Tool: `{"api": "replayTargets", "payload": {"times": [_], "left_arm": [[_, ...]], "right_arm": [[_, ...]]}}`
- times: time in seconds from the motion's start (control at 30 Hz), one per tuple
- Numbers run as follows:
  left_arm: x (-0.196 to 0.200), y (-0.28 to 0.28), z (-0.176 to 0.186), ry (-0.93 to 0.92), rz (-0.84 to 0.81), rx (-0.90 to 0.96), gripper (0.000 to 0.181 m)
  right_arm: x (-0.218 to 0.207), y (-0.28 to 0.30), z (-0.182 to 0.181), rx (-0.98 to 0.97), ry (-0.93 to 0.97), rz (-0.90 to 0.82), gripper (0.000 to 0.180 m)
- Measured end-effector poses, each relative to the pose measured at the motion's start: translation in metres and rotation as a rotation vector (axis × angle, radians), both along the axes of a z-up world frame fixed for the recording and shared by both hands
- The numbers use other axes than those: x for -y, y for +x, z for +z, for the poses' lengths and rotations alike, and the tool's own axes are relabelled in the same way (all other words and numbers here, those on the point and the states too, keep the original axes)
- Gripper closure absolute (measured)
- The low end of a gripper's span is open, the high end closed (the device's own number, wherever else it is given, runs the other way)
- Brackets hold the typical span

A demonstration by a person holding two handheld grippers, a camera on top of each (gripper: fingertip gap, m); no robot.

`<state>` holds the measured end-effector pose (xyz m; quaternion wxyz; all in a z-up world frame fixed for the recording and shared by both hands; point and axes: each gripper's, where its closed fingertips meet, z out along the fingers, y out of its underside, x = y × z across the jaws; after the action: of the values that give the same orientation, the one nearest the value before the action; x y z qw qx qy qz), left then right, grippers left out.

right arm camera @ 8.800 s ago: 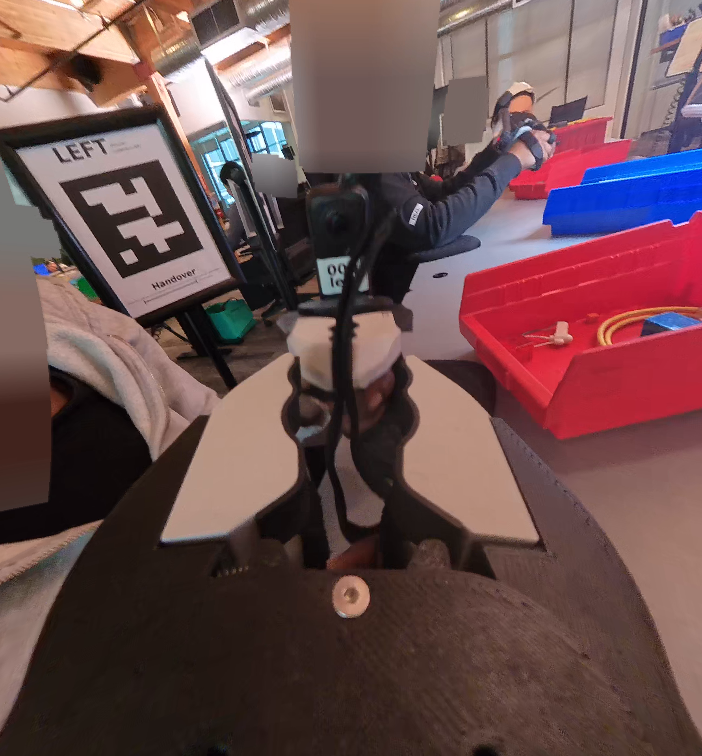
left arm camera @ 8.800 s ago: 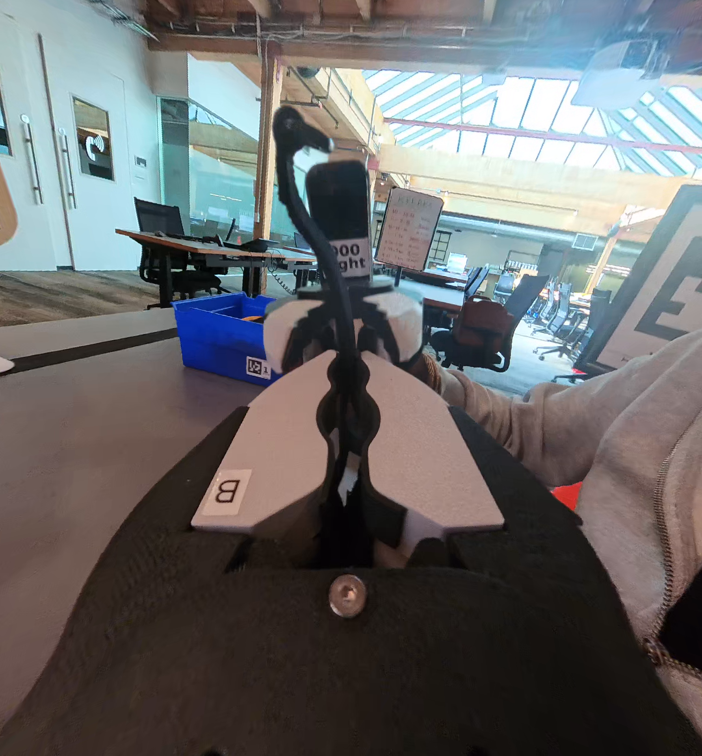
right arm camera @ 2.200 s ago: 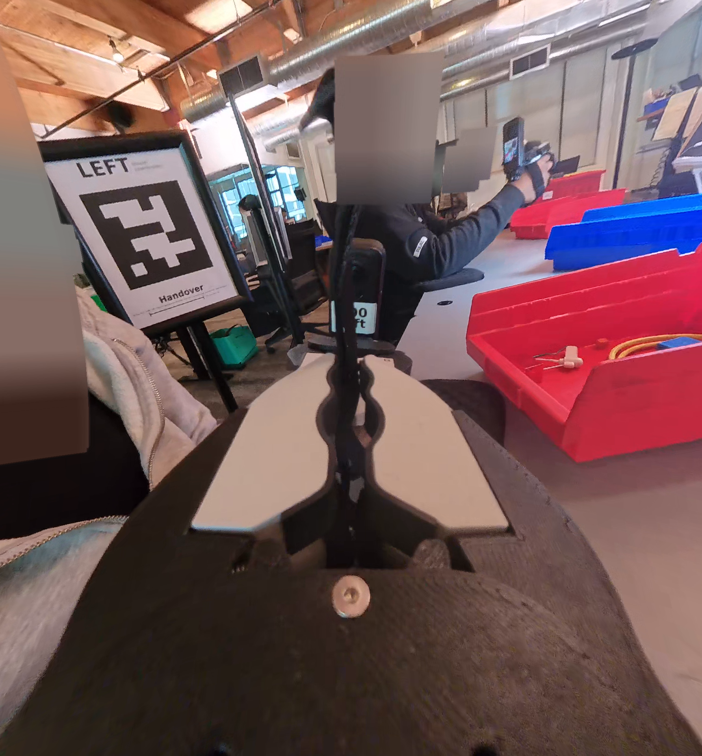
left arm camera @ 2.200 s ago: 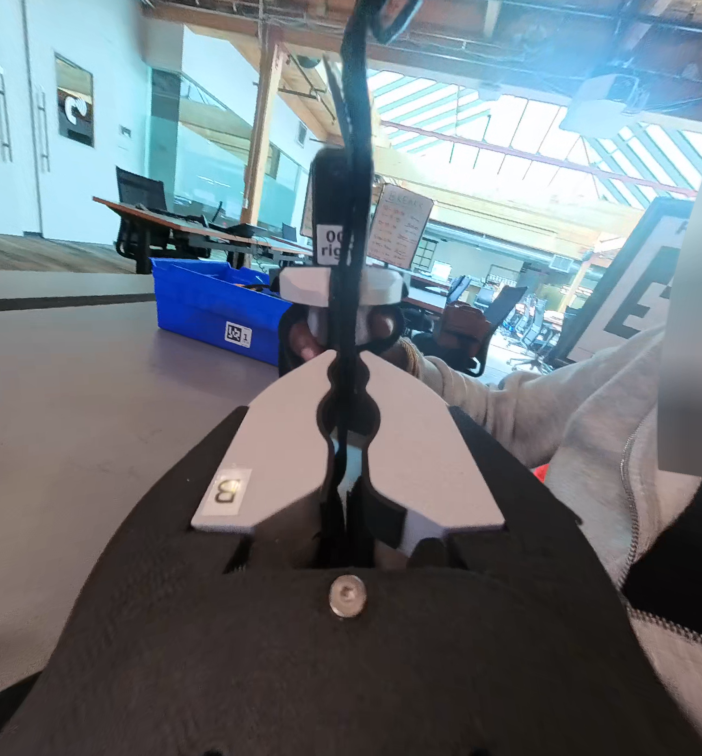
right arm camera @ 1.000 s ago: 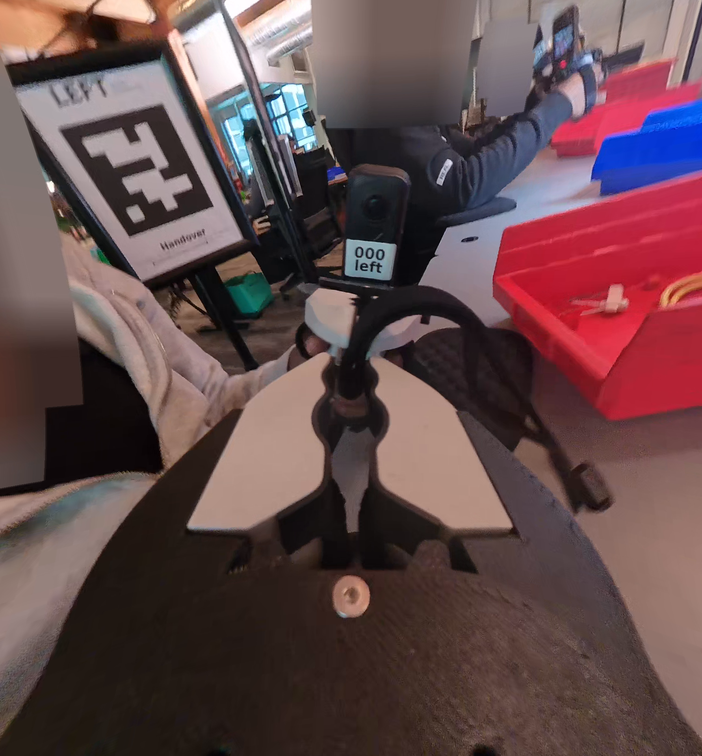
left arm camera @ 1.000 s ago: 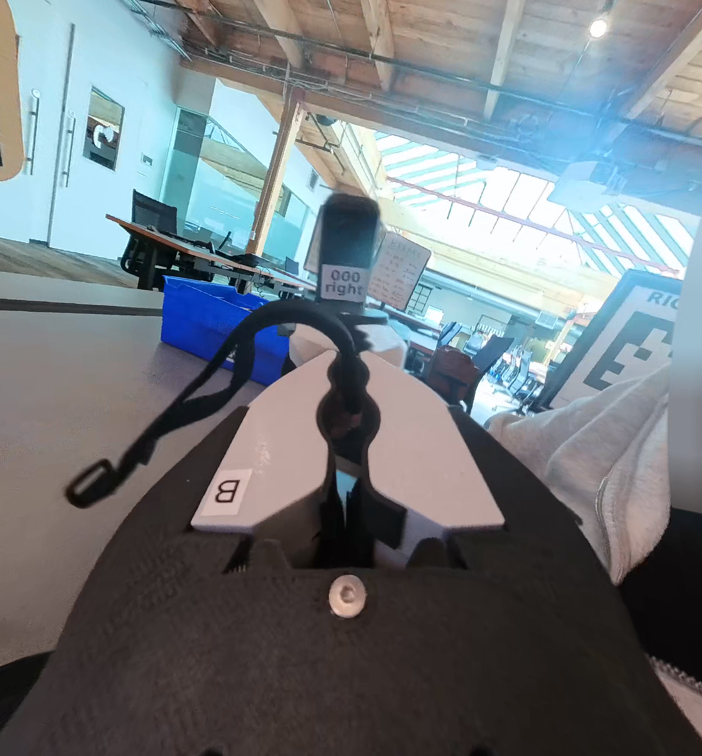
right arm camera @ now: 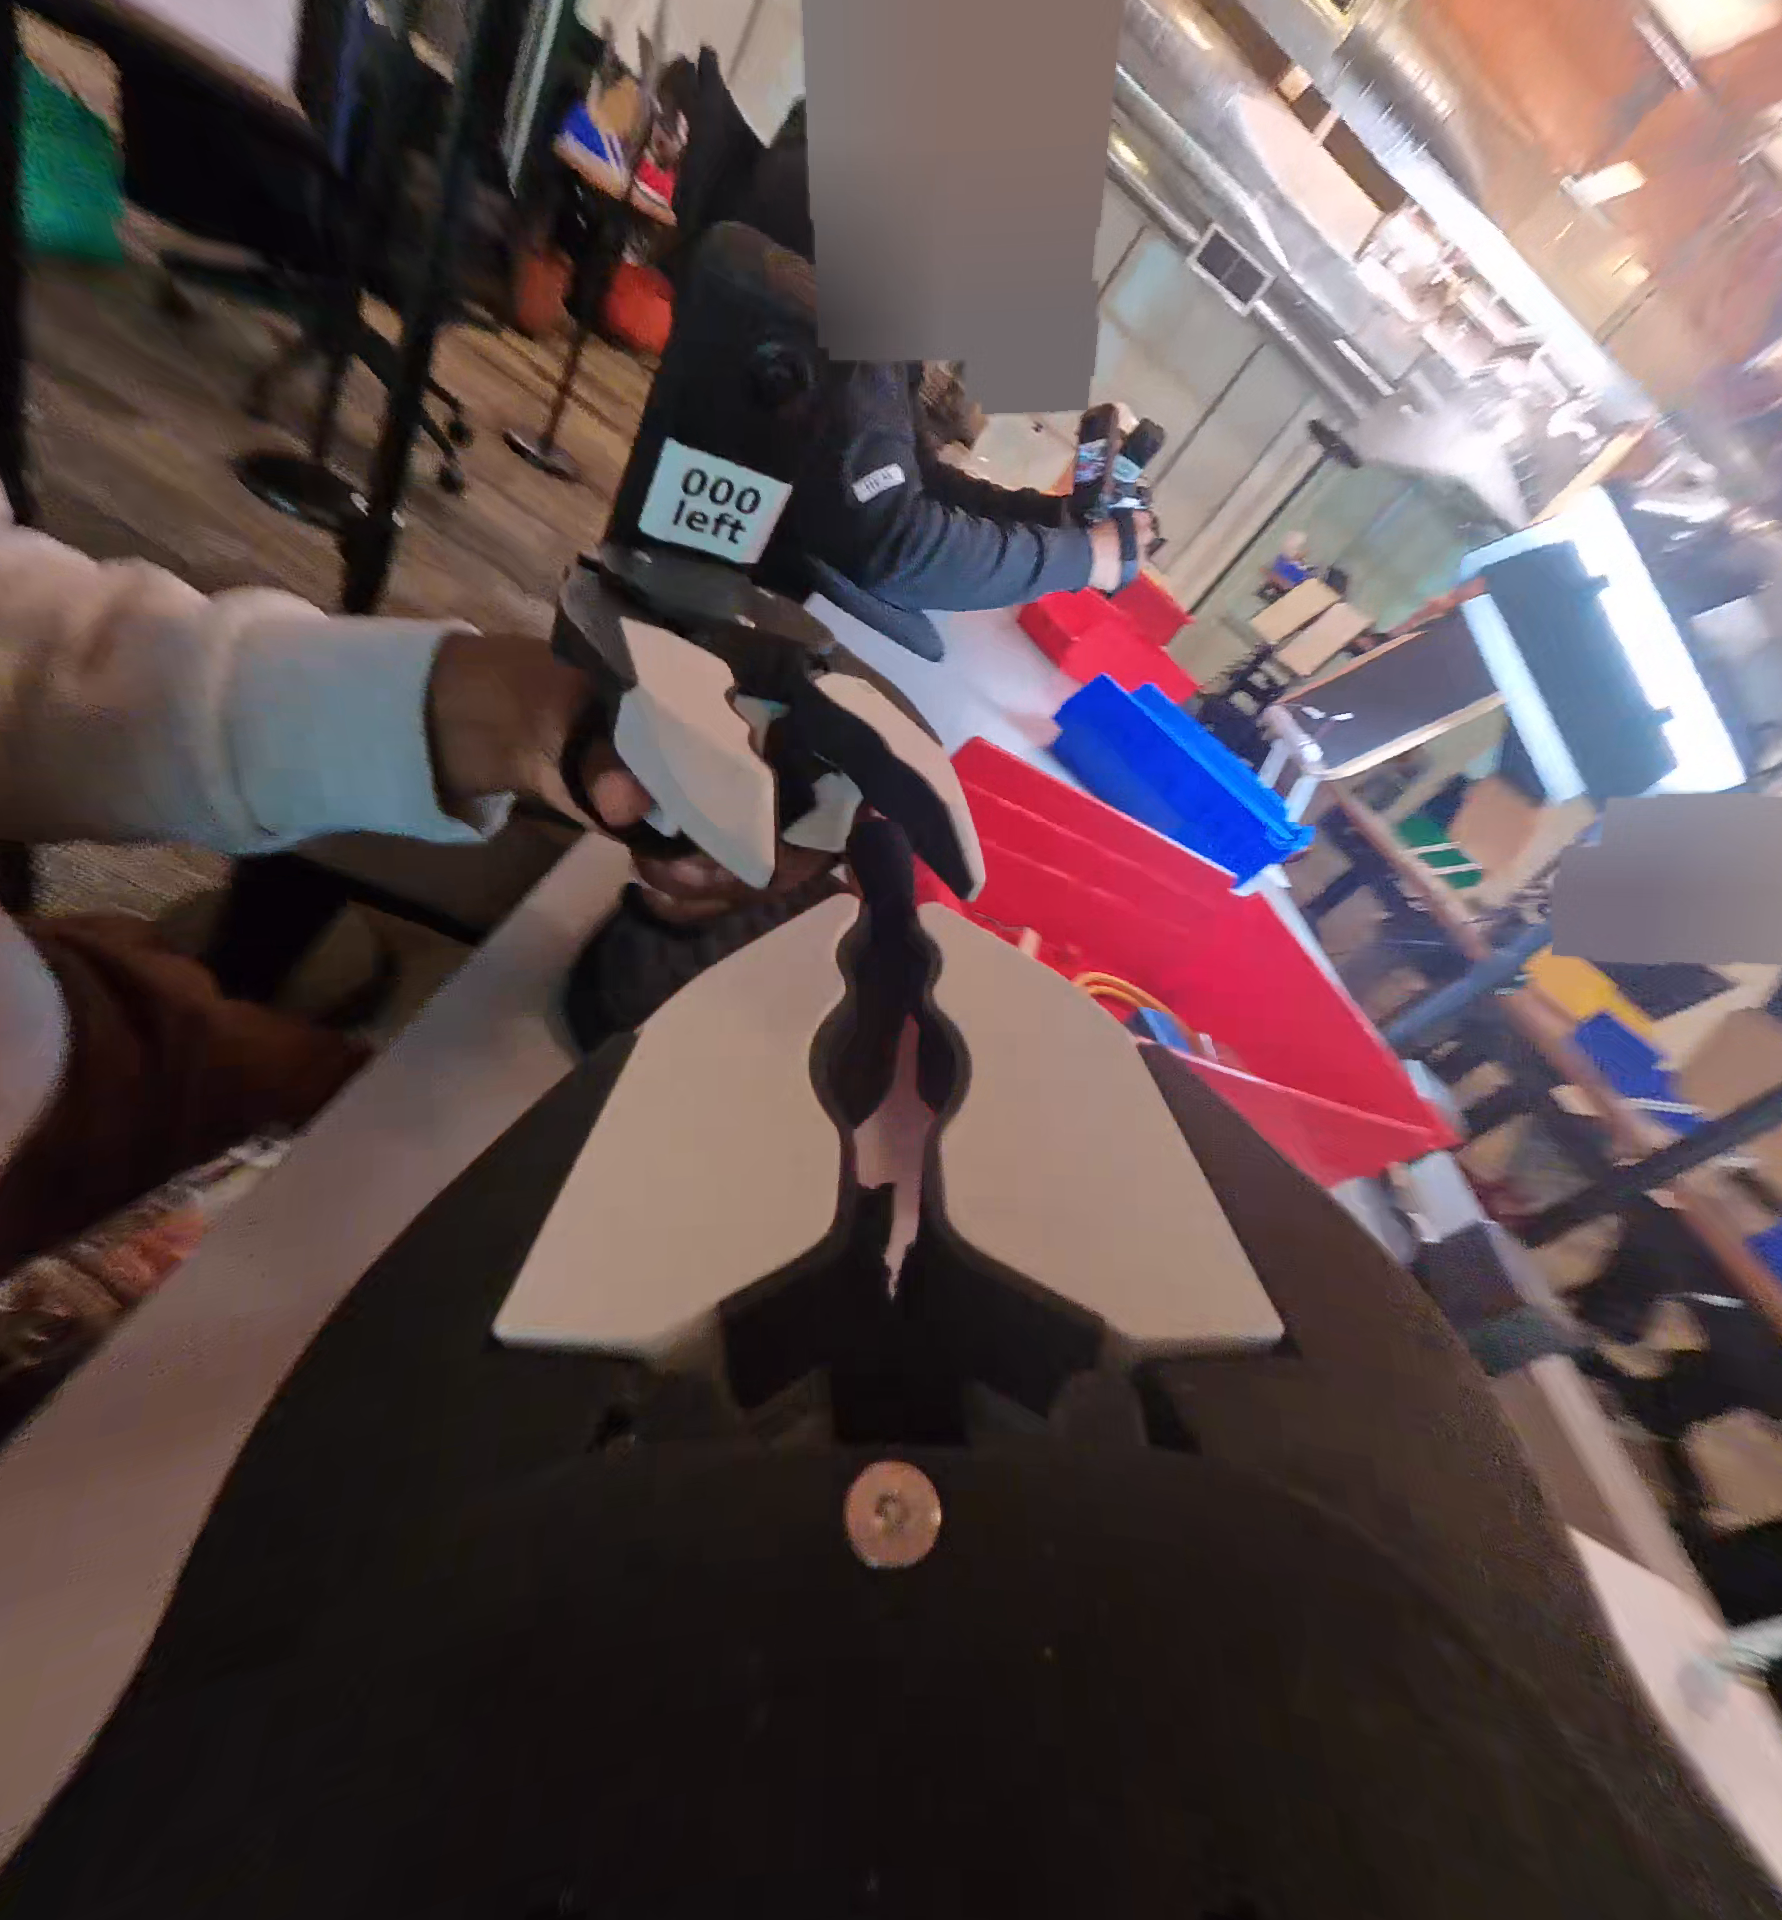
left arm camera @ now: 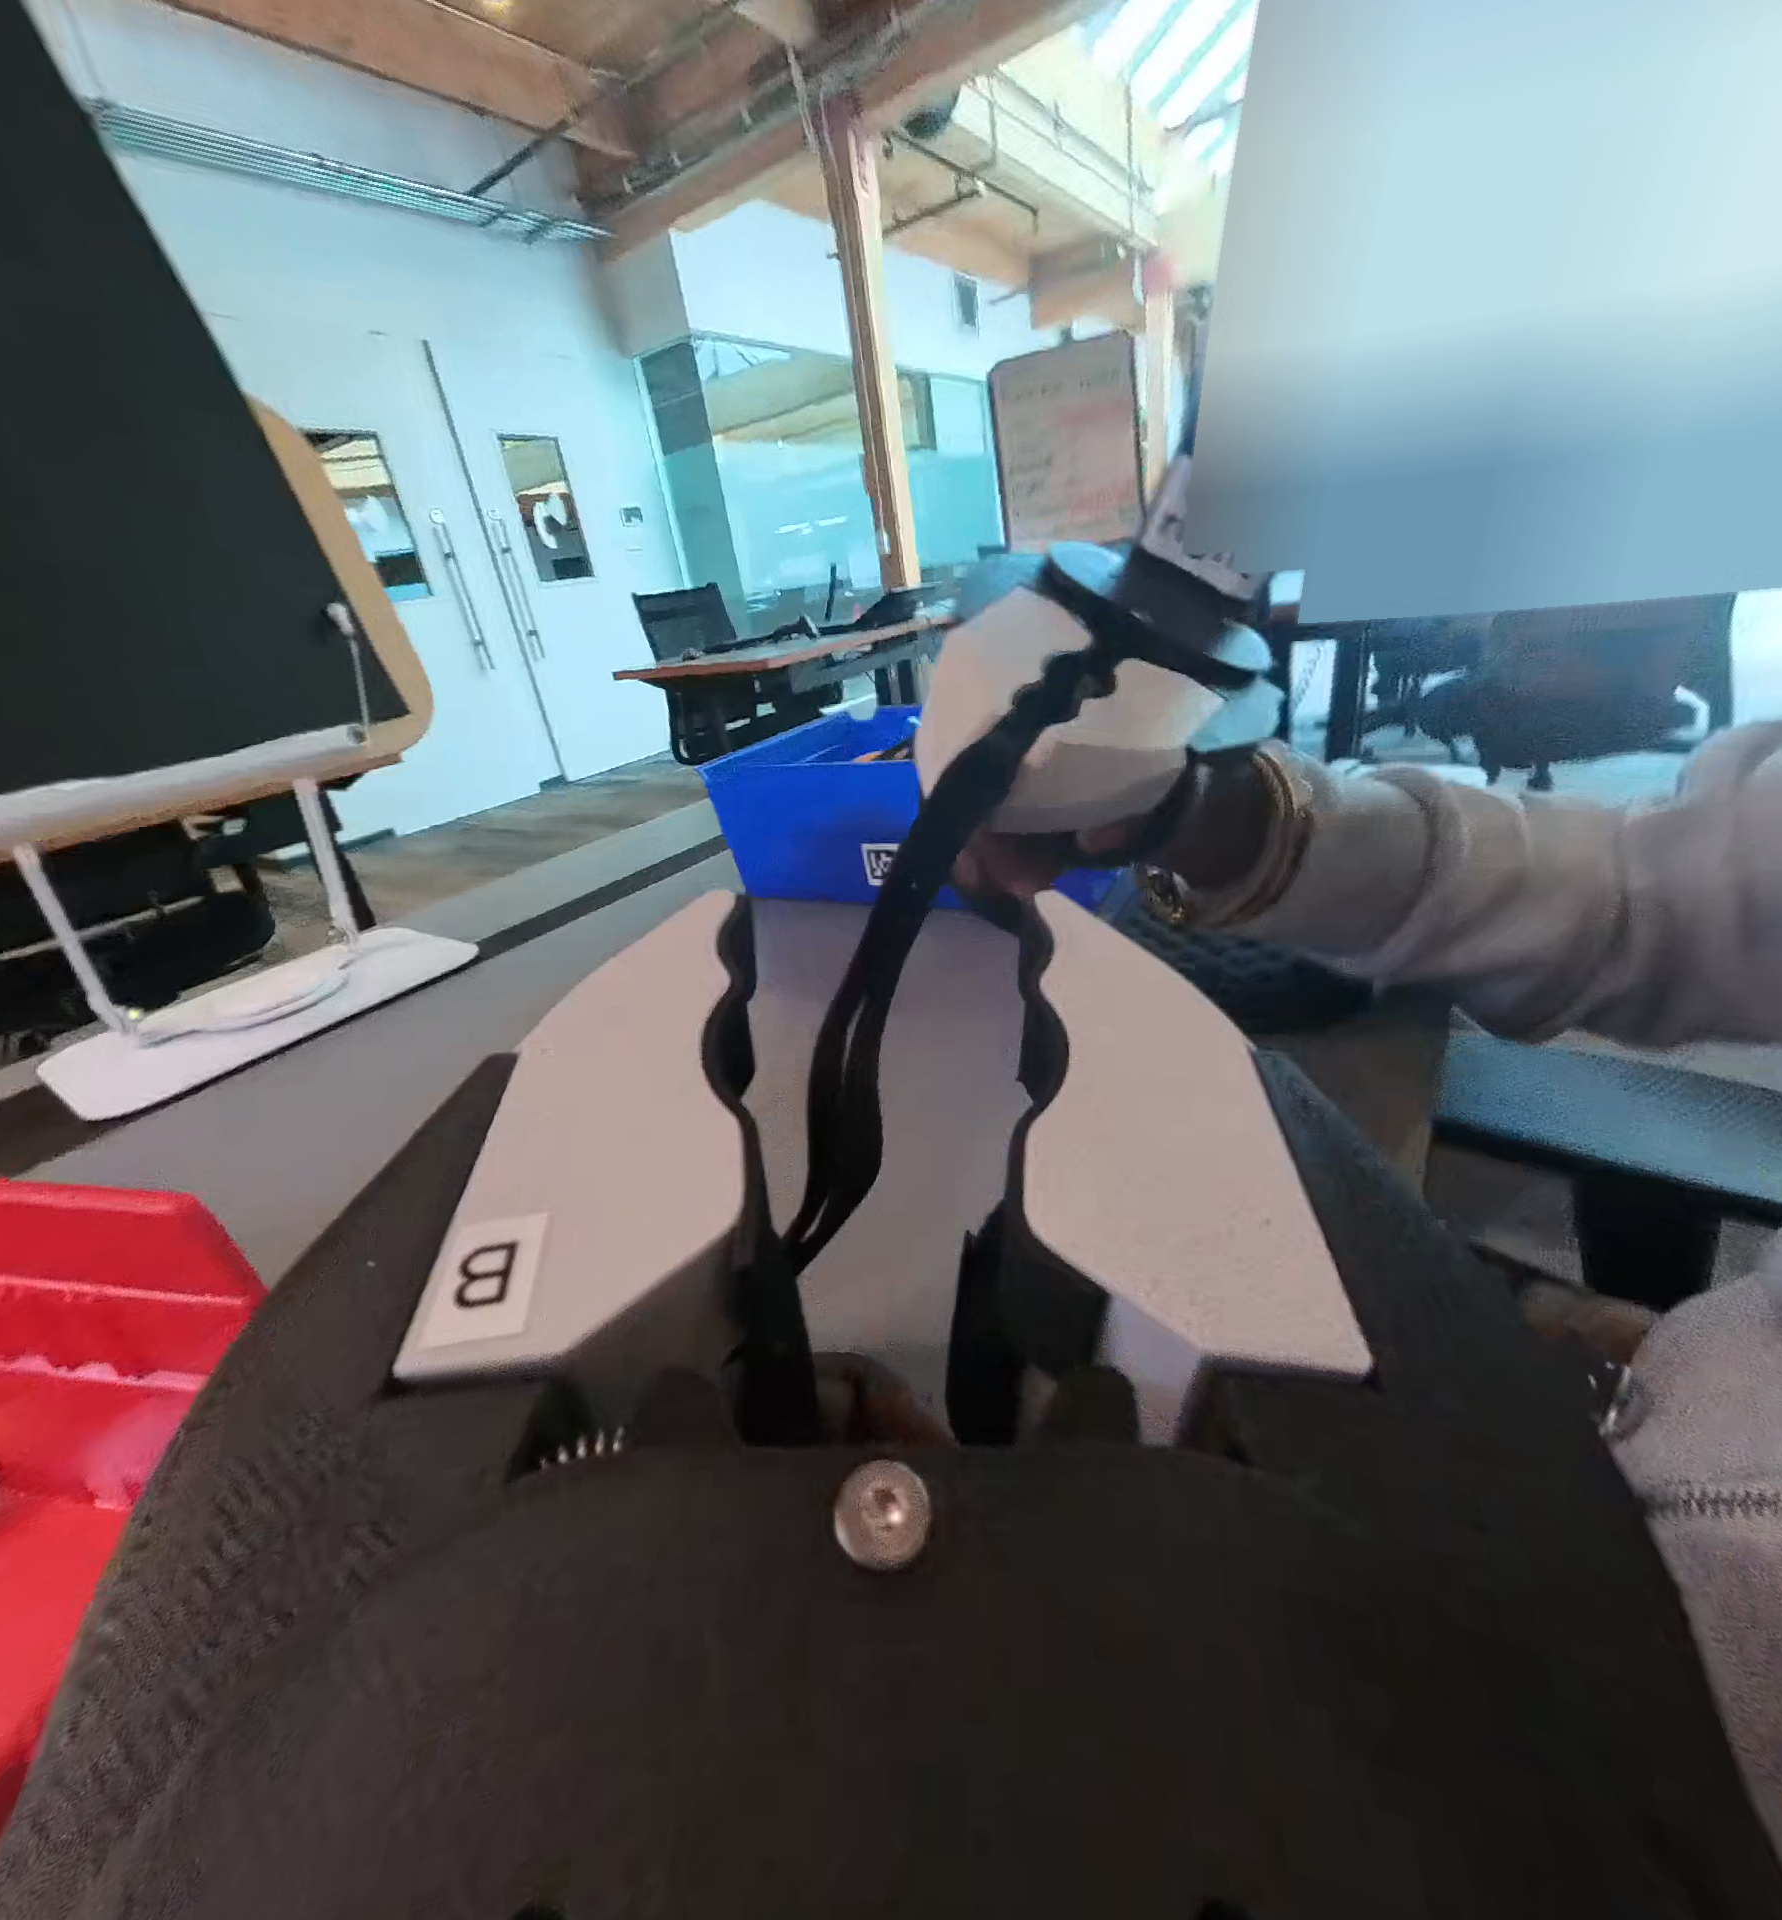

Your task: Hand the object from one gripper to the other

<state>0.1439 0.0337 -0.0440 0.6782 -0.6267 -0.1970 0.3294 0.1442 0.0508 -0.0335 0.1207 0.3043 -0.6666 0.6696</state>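
The object is a black strap (left arm camera: 866, 997). My right gripper (right arm camera: 892, 914) is shut on it, and a short end of the strap (right arm camera: 885, 873) sticks out past its tips. In the left wrist view the right gripper (left arm camera: 1074, 665) is up and to the right, tilted, with the strap hanging from it. The strap runs down between the spread fingers (left arm camera: 638, 1091) of my left gripper (left arm camera: 887, 914), which is open and does not clamp it. The left gripper also shows in the right wrist view (right arm camera: 856, 852), open, just beyond the right gripper's tips.
A blue bin (left arm camera: 814, 800) stands on the grey table (left arm camera: 347, 1091) behind the grippers. A red bin (left arm camera: 56, 1299) is at the lower left, with a white stand (left arm camera: 243, 1018) behind it. Red bins (right arm camera: 1178, 935), a blue bin (right arm camera: 1167, 758) and a seated person (right arm camera: 928, 530) lie beyond. Left and right tips are no more than a few centimetres apart.
One second ago both grippers were shut on the strap. Now the left gripper has opened and the strap hangs from the right gripper alone. Both views have swung and tilted.
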Motion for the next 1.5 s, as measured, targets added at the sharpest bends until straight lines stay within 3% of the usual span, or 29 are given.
{"api": "replayTargets", "payload": {"times": [0.1, 0.17, 0.23, 0.33, 0.43, 0.53, 0.63, 0.8, 0.9, 1.0, 1.17, 1.3, 1.5], "left_arm": [[-0.011, 0.001, 0.002, -0.007, -0.033, -0.008, 0.151], [-0.019, 0.003, 0.002, -0.009, -0.076, 0.001, 0.172], [-0.02, 0.003, 0.005, 0.033, -0.094, 0.022, 0.175], [-0.018, 0.004, 0.017, 0.166, -0.142, 0.07, 0.176], [-0.016, 0.01, 0.03, 0.277, -0.208, 0.079, 0.176], [-0.016, 0.012, 0.032, 0.303, -0.227, 0.088, 0.174], [-0.014, 0.013, 0.033, 0.343, -0.24, 0.092, 0.162], [-0.022, 0.011, 0.01, 0.272, -0.258, 0.179, 0.154], [-0.026, 0.009, 0.007, 0.249, -0.245, 0.175, 0.175], [-0.023, 0.006, 0.01, 0.262, -0.234, 0.179, 0.176], [-0.015, 0.007, 0.025, 0.349, -0.243, 0.156, 0.177], [-0.013, 0.007, 0.027, 0.358, -0.24, 0.157, 0.176], [-0.017, 0.006, 0.01, 0.325, -0.256, 0.221, 0.157]], "right_arm": [[-0.001, 0.007, 0.0, 0.109, 0.036, 0.065, 0.174], [-0.002, 0.011, 0.004, 0.151, 0.03, 0.09, 0.174], [-0.001, 0.009, 0.009, 0.188, 0.006, 0.086, 0.171], [0.0, 0.007, 0.012, 0.337, 0.005, 0.121, 0.16], [0.005, 0.007, -0.004, 0.468, 0.135, 0.168, 0.153], [0.006, 0.013, -0.01, 0.514, 0.153, 0.219, 0.173], [0.004, 0.016, -0.005, 0.555, 0.157, 0.253, 0.175], [0.0, 0.009, 0.011, 0.646, 0.096, 0.261, 0.175], [-0.001, 0.007, 0.014, 0.665, 0.079, 0.256, 0.175], [0.0, 0.005, 0.016, 0.69, 0.071, 0.248, 0.173], [0.004, 0.009, -0.002, 0.745, 0.191, 0.271, 0.155], [0.005, 0.017, -0.009, 0.726, 0.223, 0.296, 0.174], [0.0, 0.009, 0.007, 0.779, 0.148, 0.306, 0.175]]}}
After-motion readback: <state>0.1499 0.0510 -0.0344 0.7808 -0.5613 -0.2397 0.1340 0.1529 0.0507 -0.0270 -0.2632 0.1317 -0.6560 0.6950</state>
